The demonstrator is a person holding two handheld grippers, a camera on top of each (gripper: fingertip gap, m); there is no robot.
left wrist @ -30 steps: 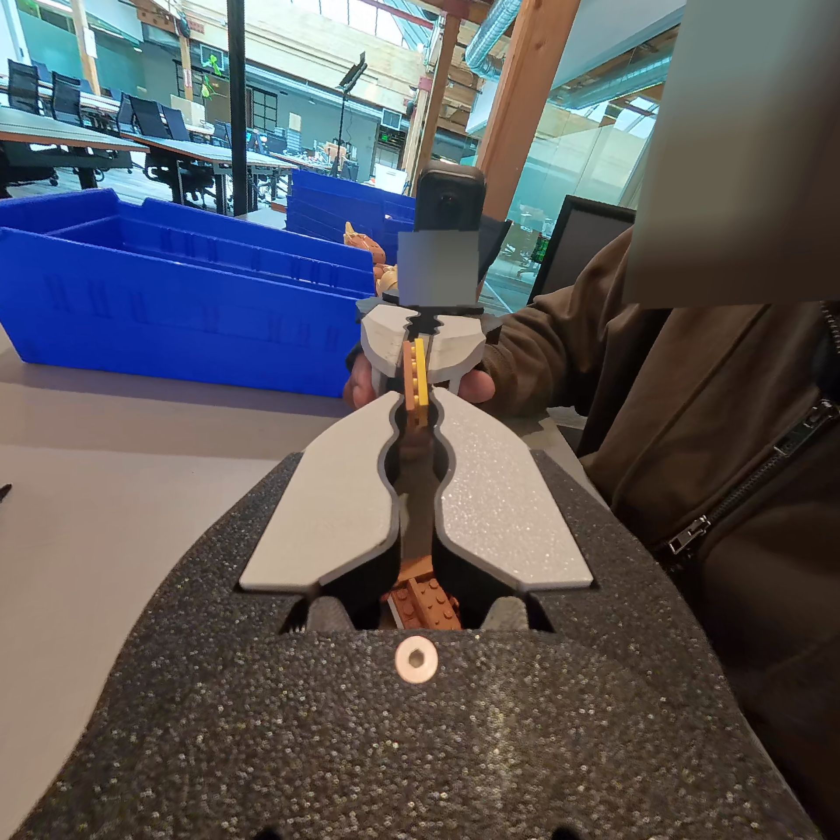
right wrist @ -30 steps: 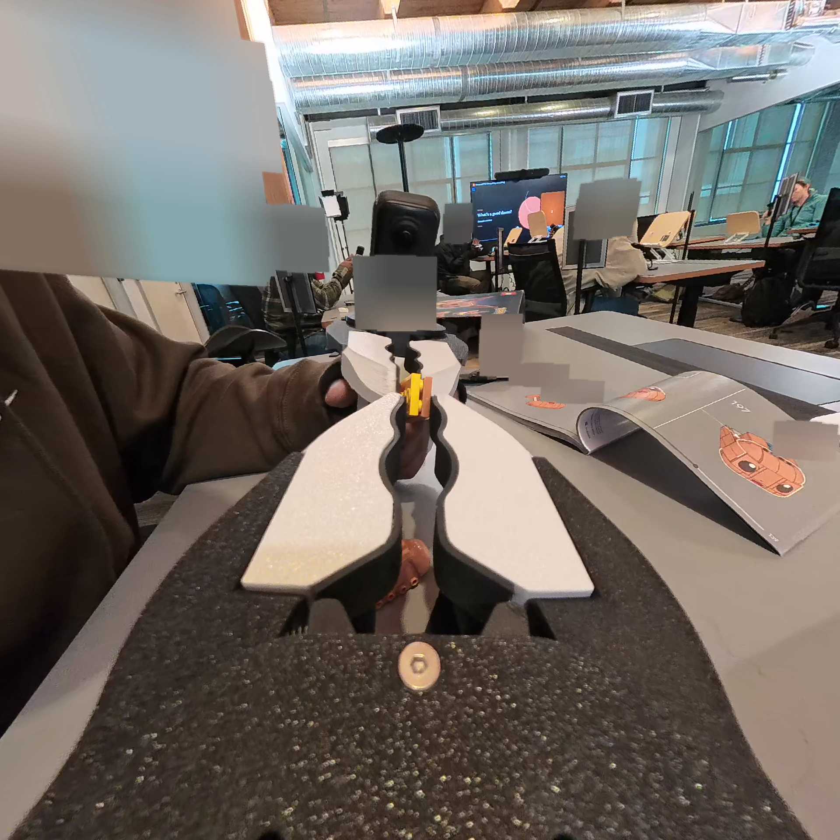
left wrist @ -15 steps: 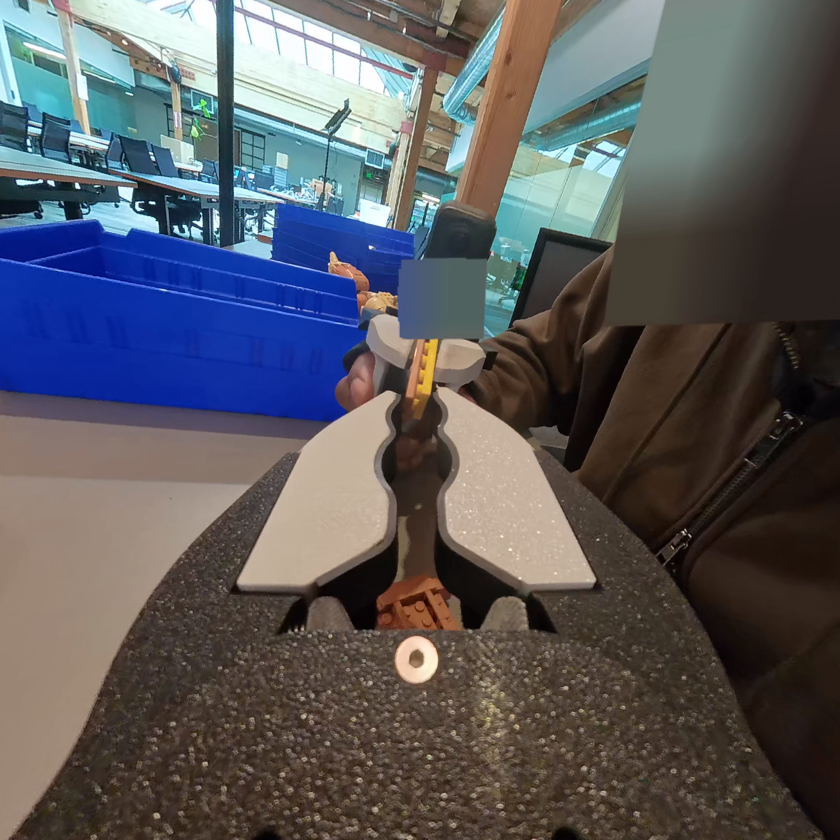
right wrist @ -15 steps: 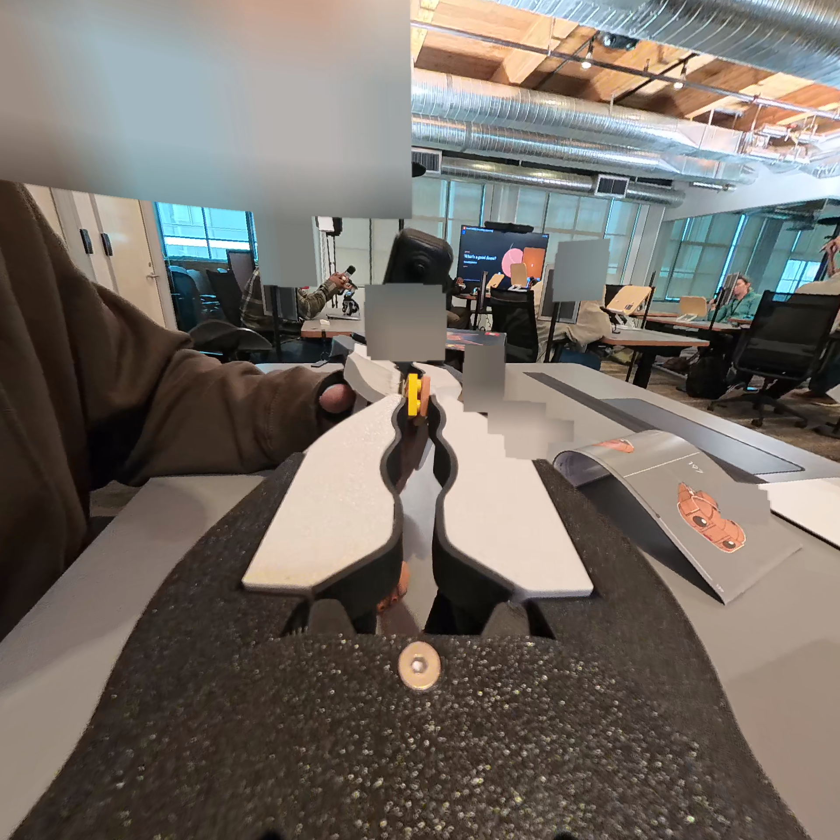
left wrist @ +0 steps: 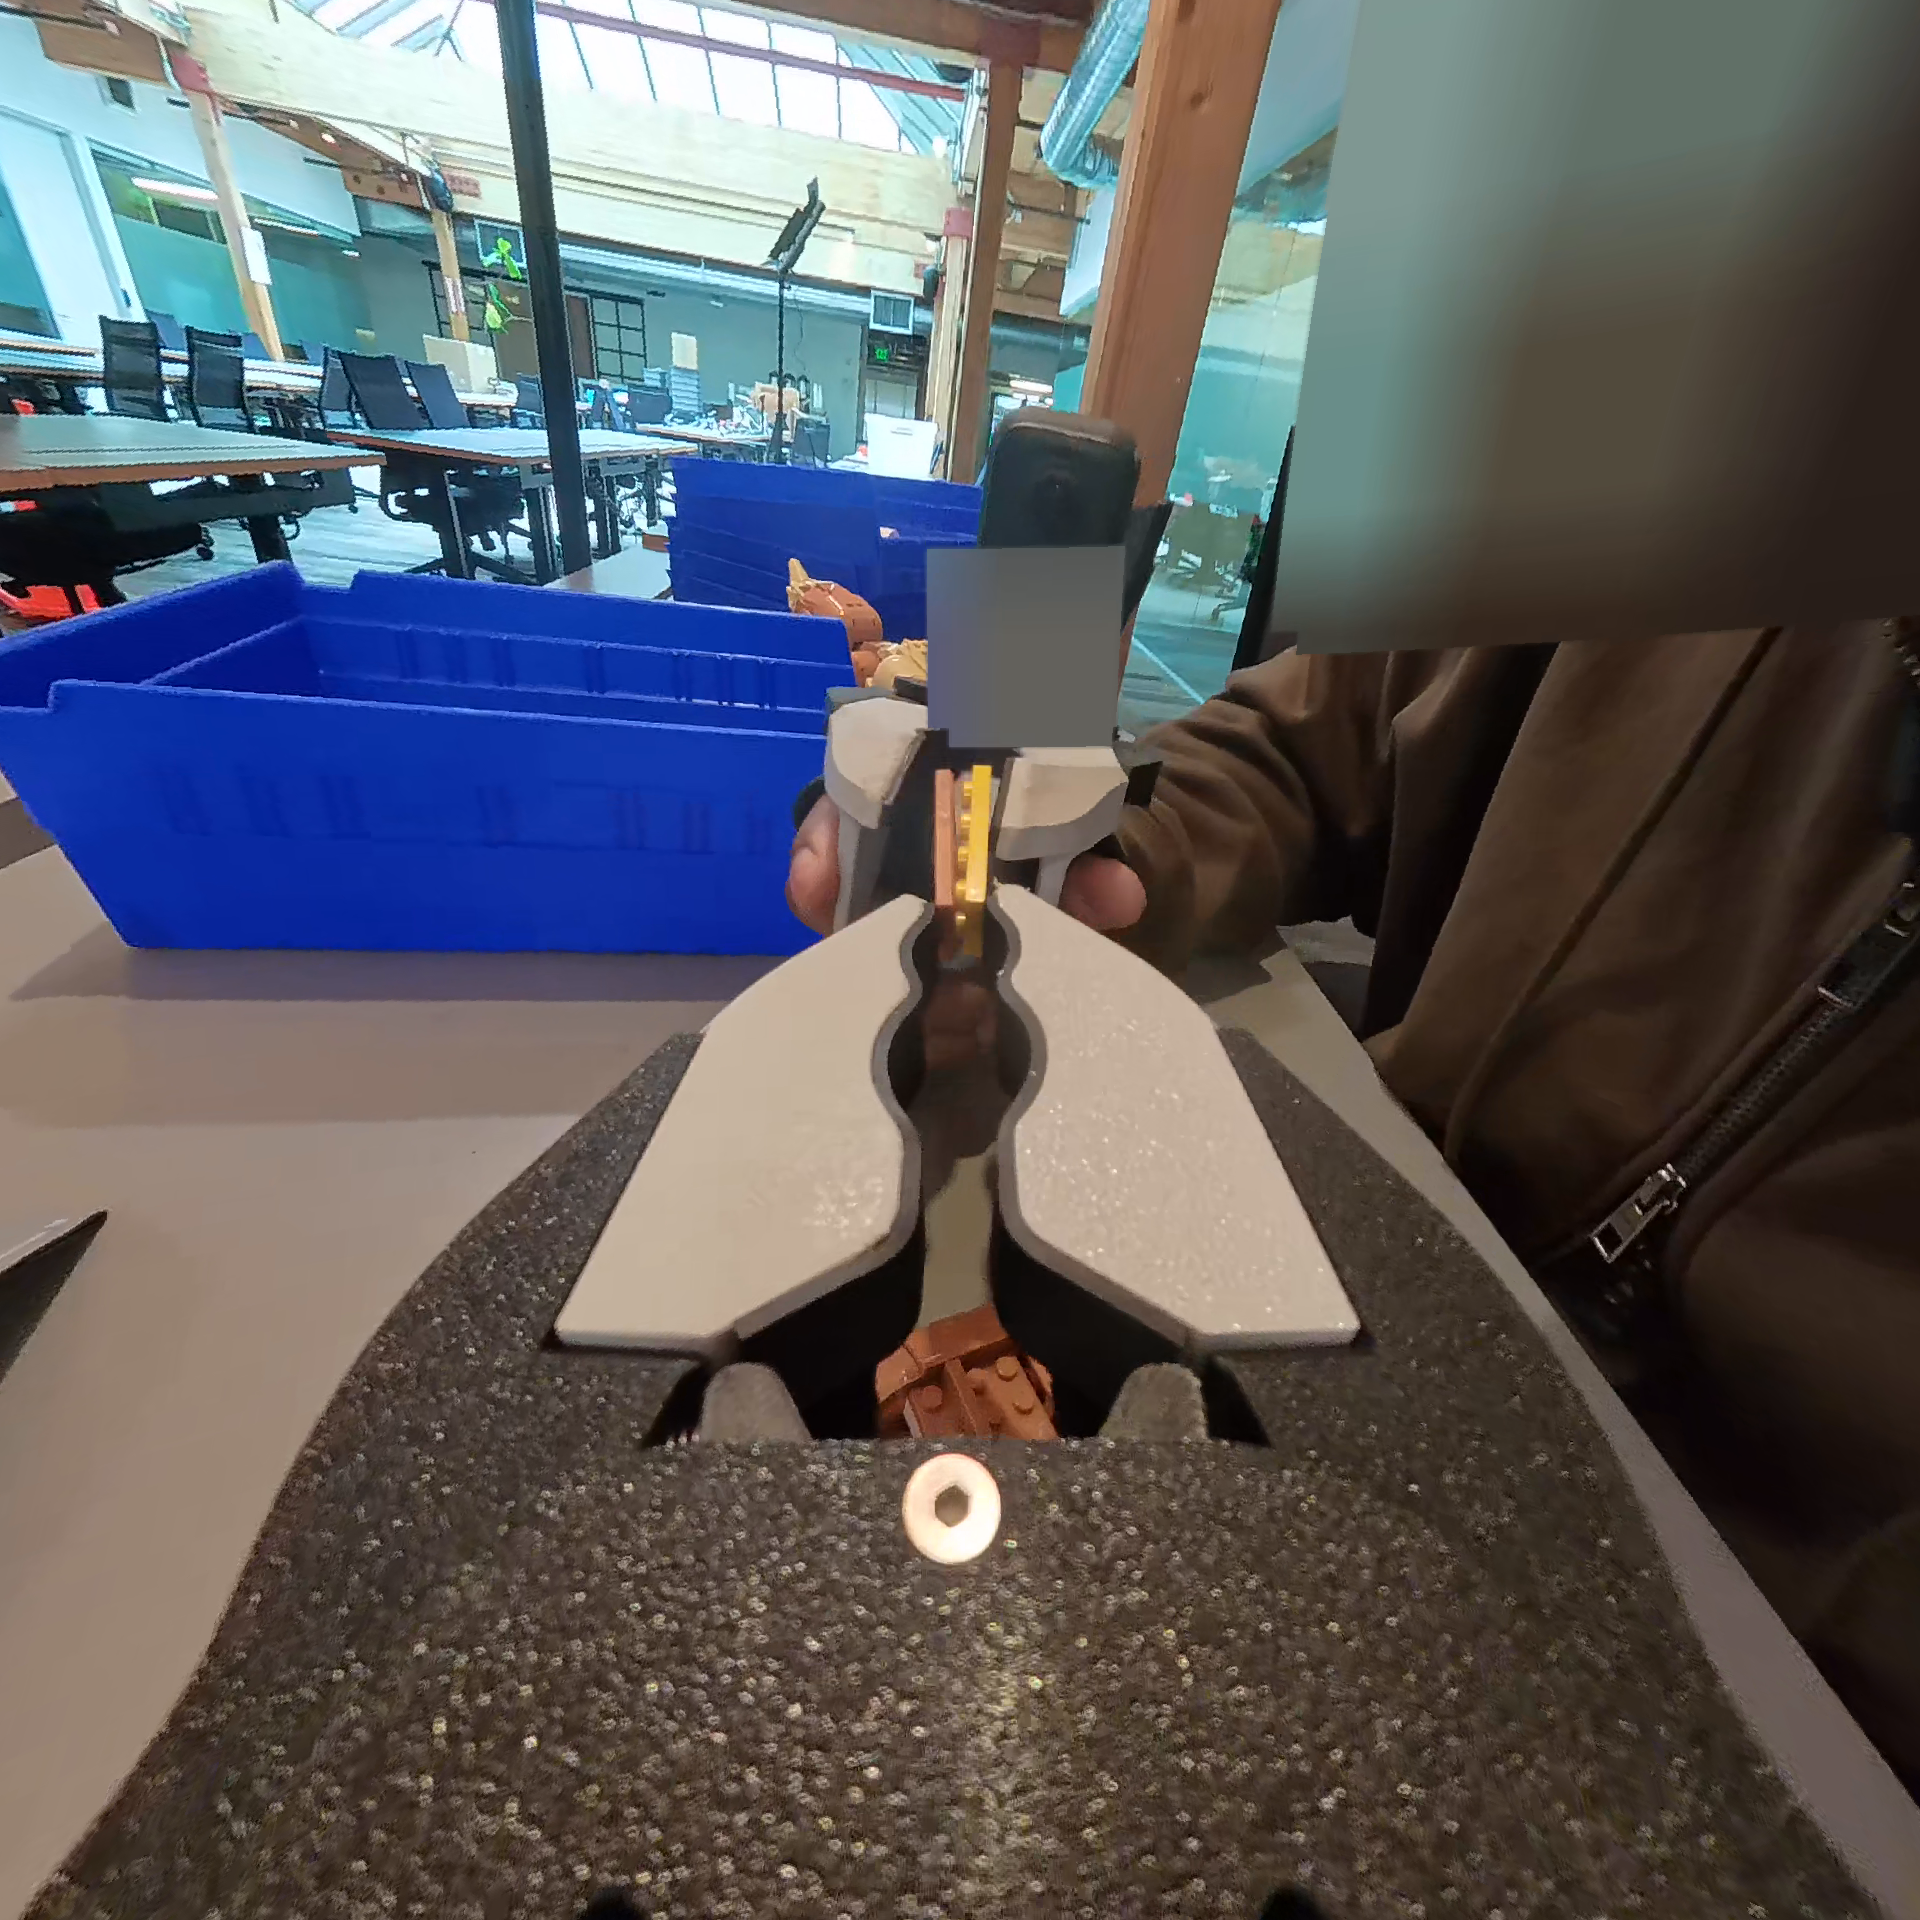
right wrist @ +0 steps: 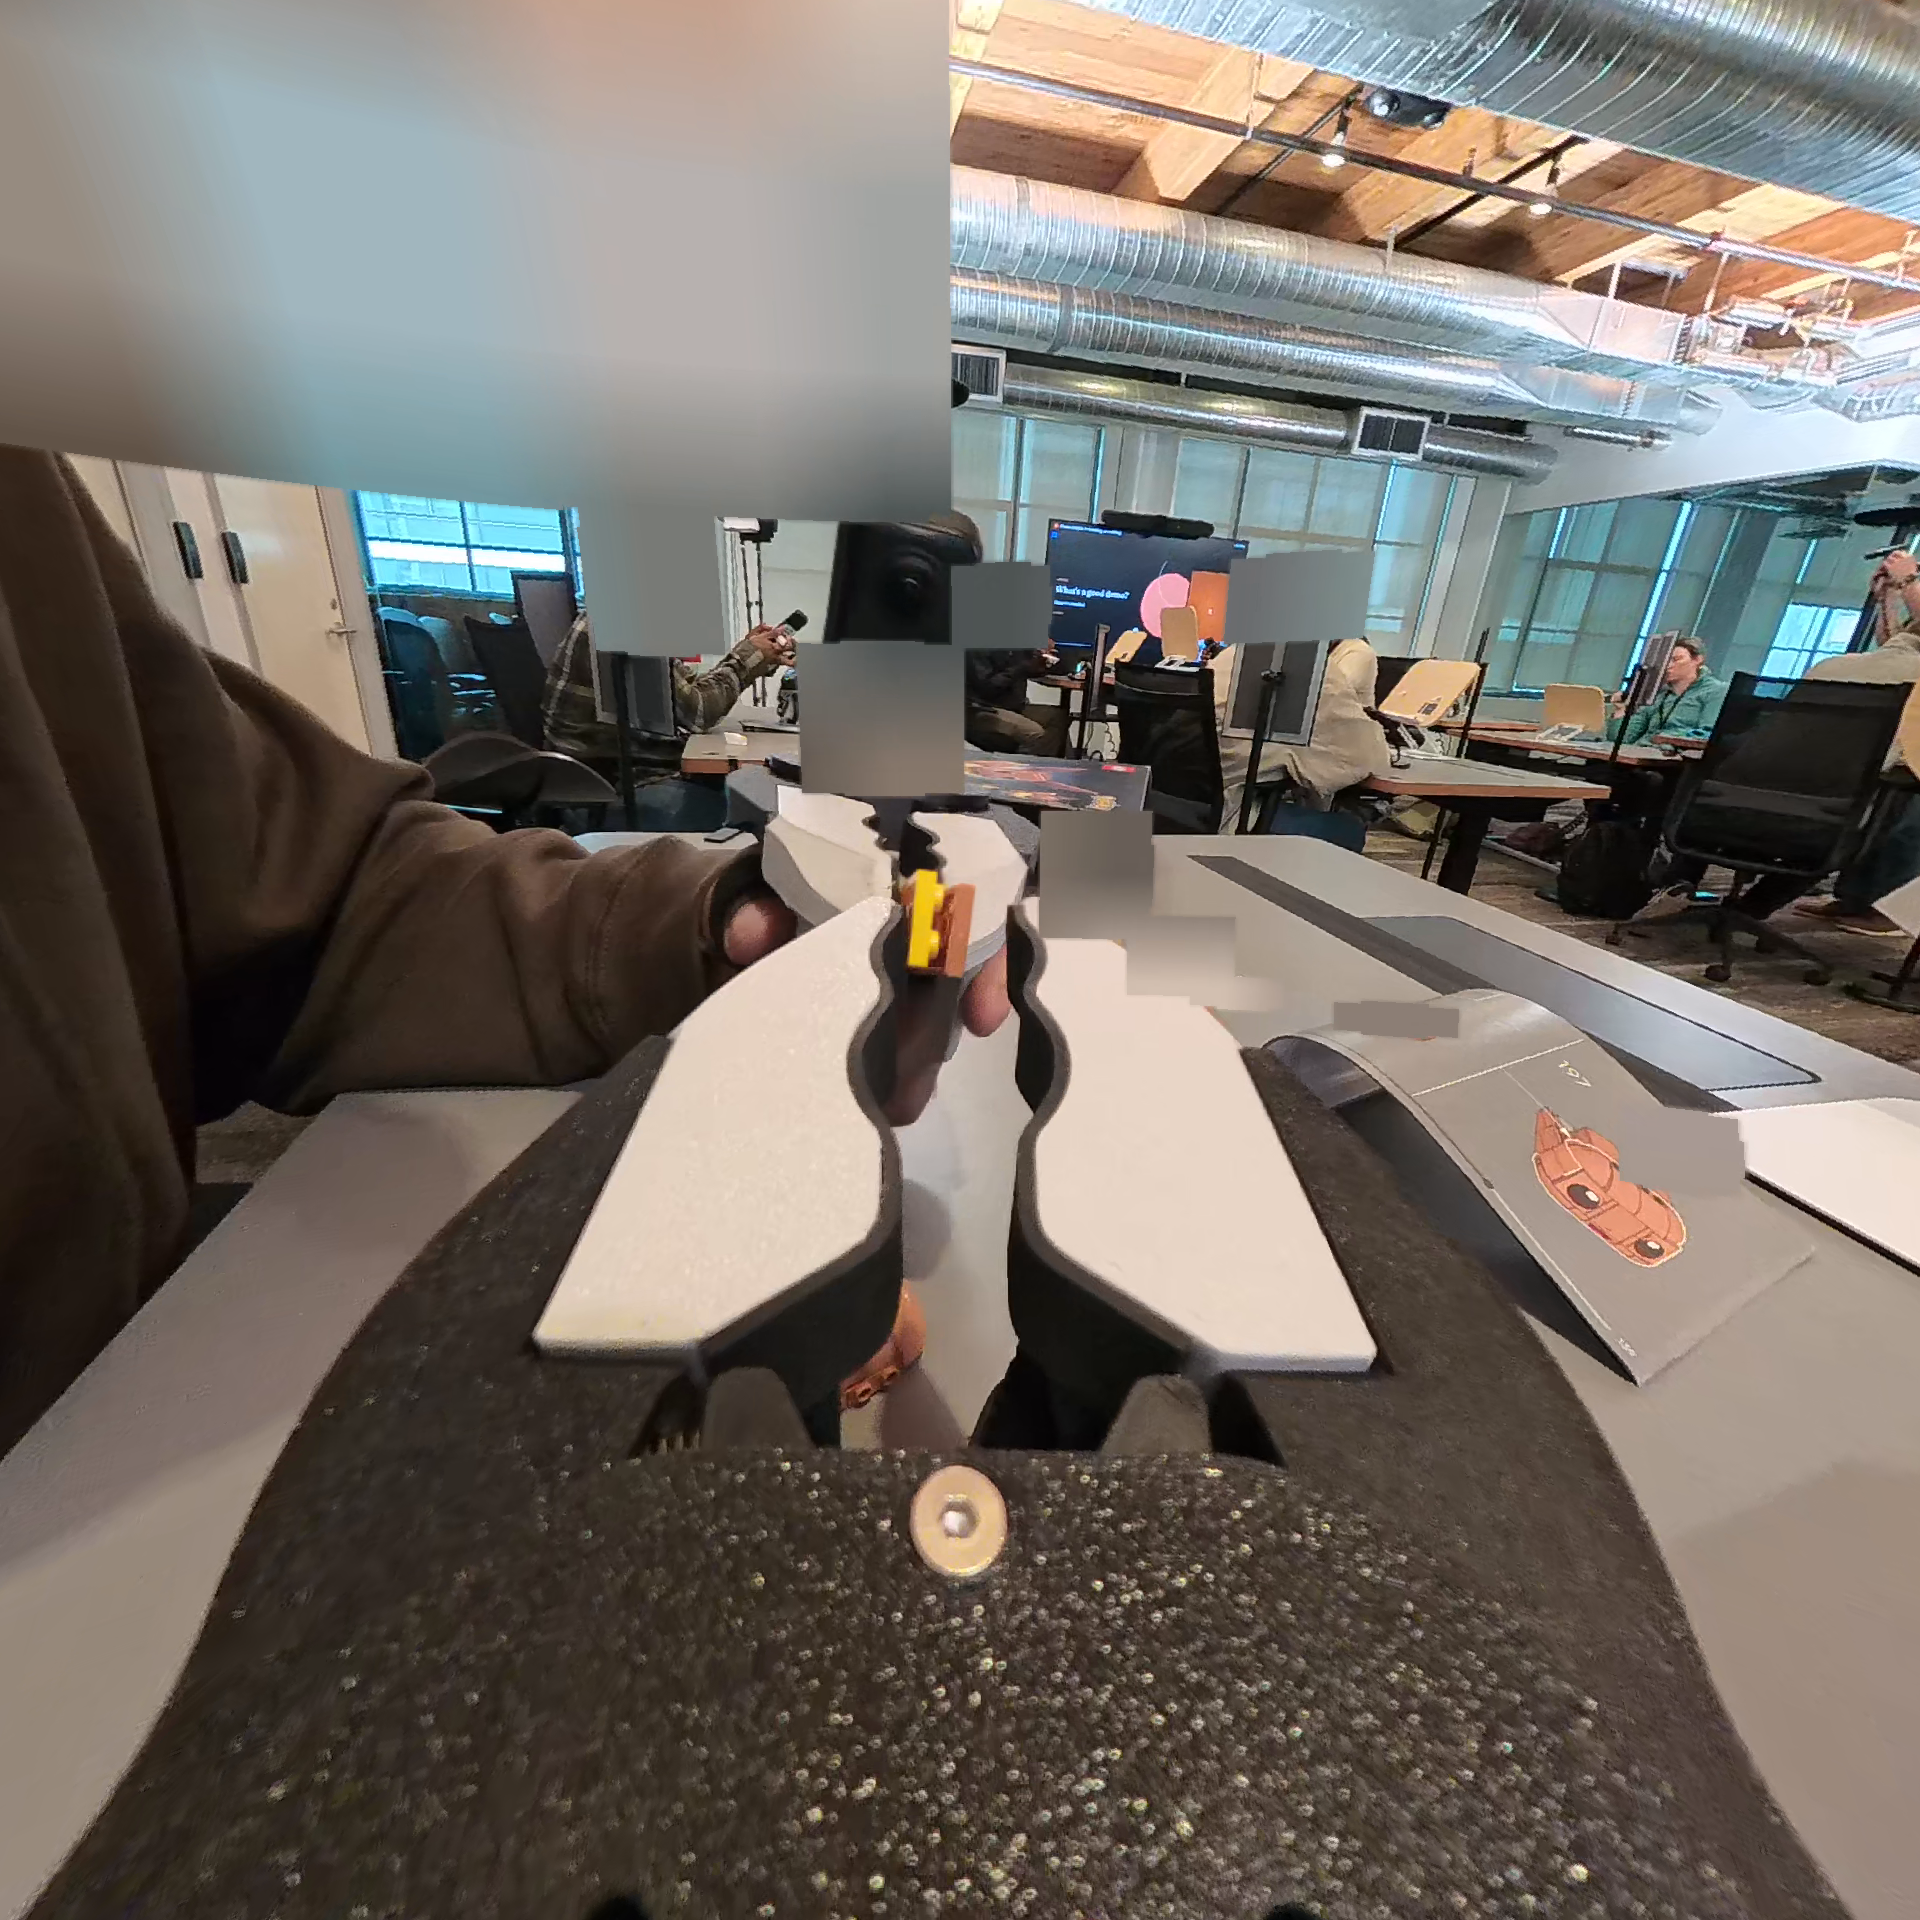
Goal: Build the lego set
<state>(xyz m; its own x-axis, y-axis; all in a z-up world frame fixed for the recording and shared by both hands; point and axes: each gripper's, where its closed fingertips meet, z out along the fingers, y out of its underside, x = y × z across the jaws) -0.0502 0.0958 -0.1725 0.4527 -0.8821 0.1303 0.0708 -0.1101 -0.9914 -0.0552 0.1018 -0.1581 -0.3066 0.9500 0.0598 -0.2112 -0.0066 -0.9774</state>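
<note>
My left gripper (left wrist: 961, 920) is shut on a thin yellow plate (left wrist: 977, 852) pressed flat against an orange-brown plate (left wrist: 945, 852), both held on edge above the table. My right gripper (right wrist: 956, 920) faces it tip to tip. Its jaws stand apart around the same pair, the yellow plate (right wrist: 923, 925) close to its left finger and a gap on the orange side (right wrist: 958, 920). The left gripper's fingers (right wrist: 821, 862) show beyond the plates in the right wrist view. One of the right gripper's fingers (left wrist: 1060, 800) shows in the left wrist view.
An orange-brown lego build (left wrist: 966, 1392) lies on the grey table (left wrist: 312, 1091) under the grippers. Blue bins (left wrist: 416, 790) stand at the left with a lego model (left wrist: 831, 608) behind them. An open instruction booklet (right wrist: 1558, 1174) lies at the right. A person's brown jacket (left wrist: 1662, 987) is close by. The grippers are tip to tip, or close to it.
My right gripper's jaws have spread apart and no longer pinch the plates. The left gripper keeps its hold. Both grippers have tilted a little.
</note>
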